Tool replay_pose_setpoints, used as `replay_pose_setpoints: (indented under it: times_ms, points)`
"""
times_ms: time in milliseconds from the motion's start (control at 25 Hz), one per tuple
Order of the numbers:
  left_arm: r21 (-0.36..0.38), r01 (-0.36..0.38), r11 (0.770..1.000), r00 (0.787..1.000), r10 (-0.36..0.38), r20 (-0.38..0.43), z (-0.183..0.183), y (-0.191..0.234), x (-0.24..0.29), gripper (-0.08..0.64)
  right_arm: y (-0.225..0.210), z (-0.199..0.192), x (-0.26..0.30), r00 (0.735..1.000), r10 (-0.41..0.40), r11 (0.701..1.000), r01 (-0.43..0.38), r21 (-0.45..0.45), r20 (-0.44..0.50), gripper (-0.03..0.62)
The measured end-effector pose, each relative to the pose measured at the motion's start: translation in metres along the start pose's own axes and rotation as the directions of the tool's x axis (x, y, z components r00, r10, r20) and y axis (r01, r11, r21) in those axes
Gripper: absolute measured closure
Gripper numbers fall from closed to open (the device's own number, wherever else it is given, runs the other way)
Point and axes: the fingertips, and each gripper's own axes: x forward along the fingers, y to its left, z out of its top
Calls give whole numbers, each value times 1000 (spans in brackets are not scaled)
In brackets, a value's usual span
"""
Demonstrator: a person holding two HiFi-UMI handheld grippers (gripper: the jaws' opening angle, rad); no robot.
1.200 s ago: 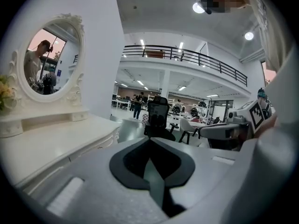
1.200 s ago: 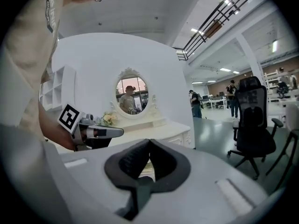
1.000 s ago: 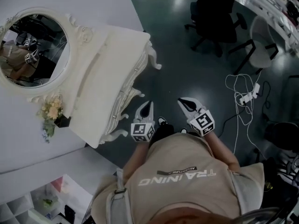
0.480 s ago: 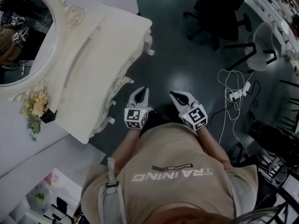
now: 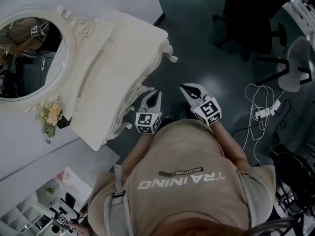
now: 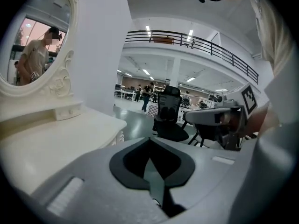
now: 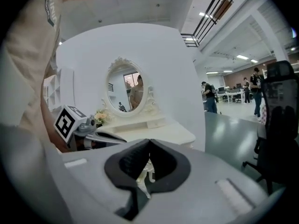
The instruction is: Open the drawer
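A white dressing table with an oval mirror stands at the left of the head view. Its carved drawer front runs under the top's right edge and looks pushed in. My left gripper is shut and empty, its tips just right of that front and apart from it. My right gripper is also shut and empty, further right over the dark floor. The left gripper view has the tabletop at its left beyond the closed left gripper. The right gripper looks toward the table.
A small bunch of flowers sits on the table's near corner. Black office chairs and a white chair stand at the upper right. A white cable with a power strip lies on the floor. White shelving is at the bottom left.
Both grippers have travelled with the person toward the dressing table, and the left one now sits closer to its front edge. Both have stayed shut.
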Motion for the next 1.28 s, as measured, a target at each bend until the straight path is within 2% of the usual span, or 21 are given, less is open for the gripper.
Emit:
replay_pose_setpoints:
  times_ms: [160, 280, 440, 680, 800, 1000, 1160, 1280]
  points:
    - [-69, -95, 993, 995, 97, 22, 31, -3, 39, 552, -58, 3, 6, 1000, 28, 997, -28, 70, 9, 589]
    - [-105, -142, 984, 989, 146, 31, 47, 6, 55, 552, -75, 13, 17, 995, 96, 993, -96, 66, 4, 589]
    - [-137, -195, 971, 981, 191, -43, 32, 27, 64, 552, -80, 14, 42, 987, 158, 987, -157, 45, -20, 589]
    - [-126, -196, 972, 980, 196, -11, 39, 59, 86, 554, -85, 20, 84, 981, 186, 982, -186, 17, -45, 589]
    - [-149, -200, 968, 980, 199, -20, 36, 80, 96, 554, -81, 31, 98, 974, 211, 977, -213, -17, -86, 589]
    - [-115, -207, 972, 975, 214, 53, 74, 131, 111, 552, -88, 69, 140, 968, 227, 969, -235, -75, -104, 589]
    - [-190, -213, 959, 967, 235, 102, 81, 171, 116, 552, -87, 80, 189, 957, 250, 958, -266, -106, -145, 589]
    - [-238, -233, 943, 959, 263, 102, 73, 194, 110, 552, -76, 78, 220, 943, 288, 947, -307, -98, -168, 589]
